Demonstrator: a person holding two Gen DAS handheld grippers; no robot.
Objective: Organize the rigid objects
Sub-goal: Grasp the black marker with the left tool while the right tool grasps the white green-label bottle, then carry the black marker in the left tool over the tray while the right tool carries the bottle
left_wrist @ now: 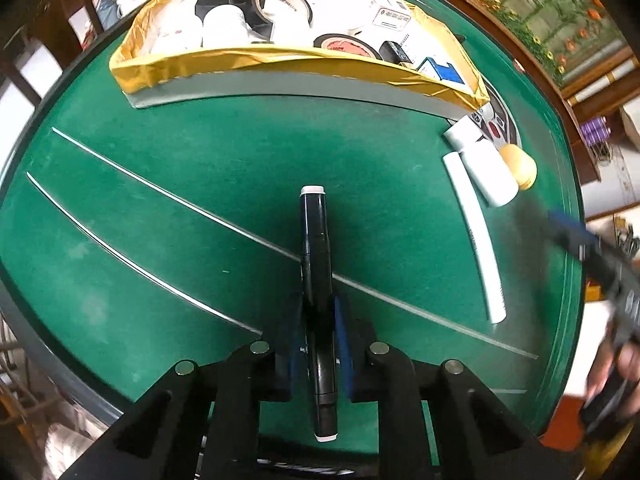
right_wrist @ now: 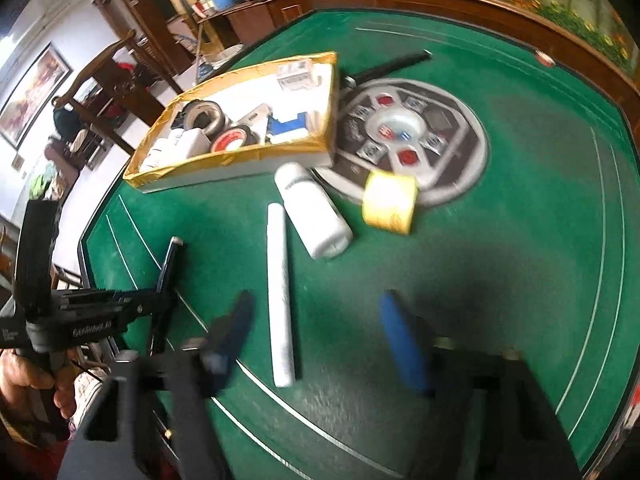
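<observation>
I am clamping my left gripper point(left_wrist: 320, 344) on the black marker point(left_wrist: 316, 264) mid-barrel so it lifts level toward the gold-edged box point(left_wrist: 280, 66) at the table's far edge, while my right gripper point(right_wrist: 316, 332) is hanging half open and empty over the white tube point(right_wrist: 280, 296).

**Objects on the green felt and in the tray**

My left jaws are clamping a black marker point(left_wrist: 317, 280) with white end caps; it is lying along them, over the felt. A long white tube point(right_wrist: 281, 300) is lying flat between my right fingers, untouched. Just beside it a white bottle point(right_wrist: 314, 212) is lying on its side, and a yellow tape roll point(right_wrist: 389, 202) is sitting near that. The gold-edged tray point(left_wrist: 256, 65) is holding tape rolls, white jars and small boxes.
</observation>
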